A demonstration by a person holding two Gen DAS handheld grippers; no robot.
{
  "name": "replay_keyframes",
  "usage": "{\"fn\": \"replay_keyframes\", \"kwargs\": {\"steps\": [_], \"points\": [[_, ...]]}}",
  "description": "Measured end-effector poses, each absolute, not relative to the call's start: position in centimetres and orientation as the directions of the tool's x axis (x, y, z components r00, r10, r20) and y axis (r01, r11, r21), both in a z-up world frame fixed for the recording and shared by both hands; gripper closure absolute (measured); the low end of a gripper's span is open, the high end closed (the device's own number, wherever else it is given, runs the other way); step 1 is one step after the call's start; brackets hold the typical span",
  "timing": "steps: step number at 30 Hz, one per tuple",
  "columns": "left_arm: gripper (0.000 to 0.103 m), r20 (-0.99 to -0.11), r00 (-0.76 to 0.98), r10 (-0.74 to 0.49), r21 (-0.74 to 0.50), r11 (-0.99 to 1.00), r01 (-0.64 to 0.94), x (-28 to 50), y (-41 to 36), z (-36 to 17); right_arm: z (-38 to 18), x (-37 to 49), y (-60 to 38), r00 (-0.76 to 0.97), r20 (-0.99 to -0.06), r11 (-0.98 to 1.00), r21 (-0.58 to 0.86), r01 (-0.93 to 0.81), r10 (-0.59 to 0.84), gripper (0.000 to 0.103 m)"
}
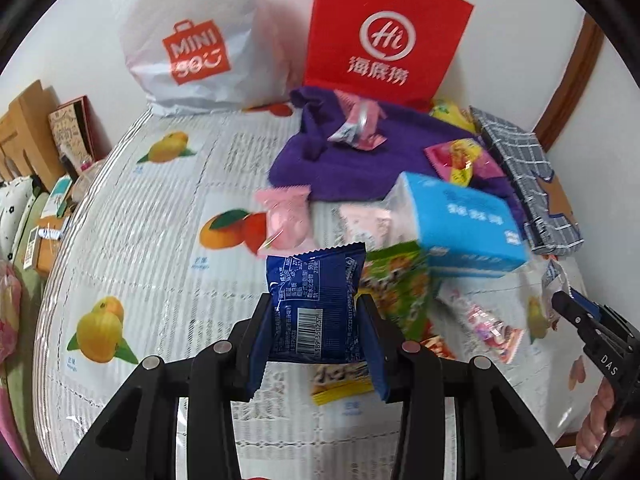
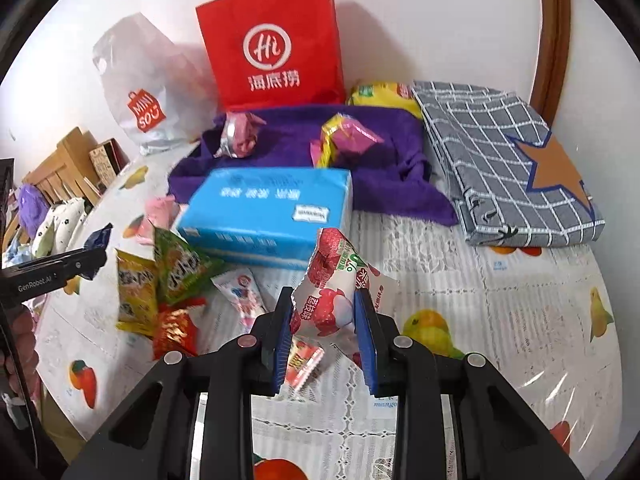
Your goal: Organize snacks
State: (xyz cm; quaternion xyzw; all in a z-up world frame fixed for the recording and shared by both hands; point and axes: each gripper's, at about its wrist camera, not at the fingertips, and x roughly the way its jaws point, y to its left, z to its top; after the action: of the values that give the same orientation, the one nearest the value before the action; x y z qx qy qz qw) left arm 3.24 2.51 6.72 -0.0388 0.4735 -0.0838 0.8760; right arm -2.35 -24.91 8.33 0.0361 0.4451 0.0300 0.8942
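My left gripper (image 1: 316, 304) is shut on a dark blue snack packet (image 1: 316, 296) and holds it above the table. My right gripper (image 2: 322, 300) is shut on a white and red lychee snack packet (image 2: 336, 284), also lifted. Loose snacks lie between them: a green packet (image 2: 180, 268), a yellow packet (image 2: 134, 292), a red packet (image 2: 176, 330) and a pink packet (image 1: 286, 220). A blue tissue box (image 2: 268, 208) lies behind them. Two wrapped snacks (image 2: 240, 136) rest on a purple cloth (image 2: 288, 140).
A red paper bag (image 2: 276, 48) and a white Miniso plastic bag (image 1: 192, 40) stand at the back against the wall. A folded grey checked cloth (image 2: 500, 152) lies at the right. The table (image 1: 132, 216) has a fruit-print cover. Wooden chairs (image 1: 24, 132) stand at the left.
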Motion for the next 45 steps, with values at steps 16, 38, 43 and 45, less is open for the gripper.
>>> {"fn": "replay_keyframes", "kwargs": {"steps": [16,38,43,45], "points": [[0.064,-0.792,0.565,-0.232,-0.144,0.970,0.197,4.0,-1.7,10.4,12.4,-0.8,-25.0,0.645,-0.760,0.995,0.099,0.001,0.075,0.073],[0.064,-0.791,0.557,-0.253,-0.157,0.964,0.214,7.7,-3.1,10.9,11.2,3.0,-25.9,0.586,-0.799,0.990,0.129,-0.058,0.139,0.091],[0.064,-0.802,0.542,-0.251,-0.163,0.965,0.205,7.8,-2.8,10.0,8.7,1.5,-24.7,0.555,-0.821,0.991,0.097,-0.097,0.135,0.062],[0.063,-0.805,0.539,-0.249,-0.162,0.965,0.204,7.6,-2.6,9.8,8.0,1.0,-24.4,0.540,-0.827,0.987,0.113,-0.112,0.156,0.062]]}}
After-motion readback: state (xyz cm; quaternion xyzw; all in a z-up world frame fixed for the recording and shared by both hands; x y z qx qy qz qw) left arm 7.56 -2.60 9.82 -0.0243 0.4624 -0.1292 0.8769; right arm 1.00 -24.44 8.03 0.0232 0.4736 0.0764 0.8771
